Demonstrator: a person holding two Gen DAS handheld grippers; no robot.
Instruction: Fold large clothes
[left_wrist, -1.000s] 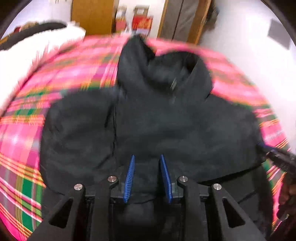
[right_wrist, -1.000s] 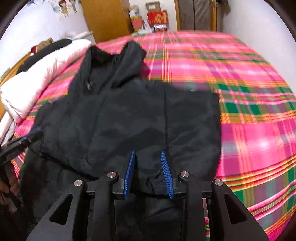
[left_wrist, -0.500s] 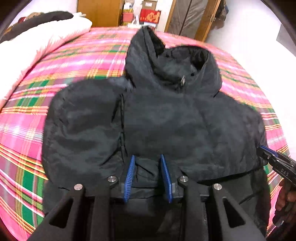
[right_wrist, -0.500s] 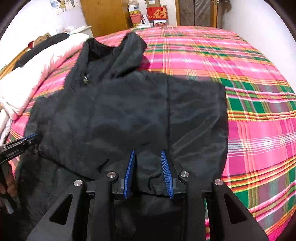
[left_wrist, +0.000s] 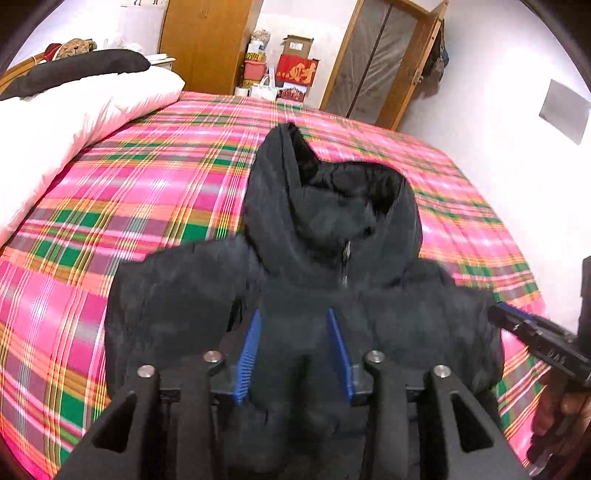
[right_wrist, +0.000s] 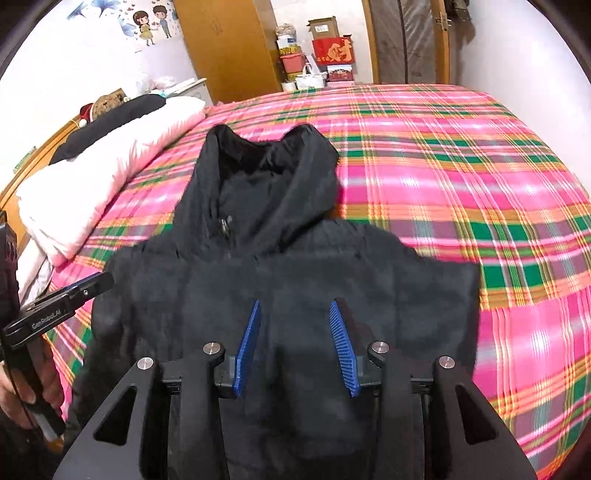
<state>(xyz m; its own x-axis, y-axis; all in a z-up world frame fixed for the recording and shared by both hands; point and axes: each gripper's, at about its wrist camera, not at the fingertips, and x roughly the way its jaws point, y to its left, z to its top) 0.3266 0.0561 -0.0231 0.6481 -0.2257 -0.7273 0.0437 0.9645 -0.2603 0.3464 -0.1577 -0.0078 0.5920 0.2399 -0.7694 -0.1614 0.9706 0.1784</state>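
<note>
A black hooded jacket (left_wrist: 332, 258) lies on a pink plaid bed, hood pointing away, zipper up; it also shows in the right wrist view (right_wrist: 258, 280). Its lower part is folded up over the body. My left gripper (left_wrist: 293, 332) holds a bunched fold of the jacket's hem between its blue pads (left_wrist: 248, 350), jaws partly apart around the fabric. My right gripper (right_wrist: 295, 325) holds another part of the same hem between its blue pads (right_wrist: 341, 347). Each gripper shows at the edge of the other's view: the right one (left_wrist: 535, 339), the left one (right_wrist: 62, 306).
The pink plaid bedspread (right_wrist: 461, 177) stretches far and right of the jacket. A white duvet (left_wrist: 55, 122) with a black pillow lies along the left side. A wooden wardrobe, boxes and a door stand beyond the bed. A white wall is at the right.
Both grippers have carried the jacket's hem forward toward the hood, so the folded lower part now covers more of the body and the hood sits closer.
</note>
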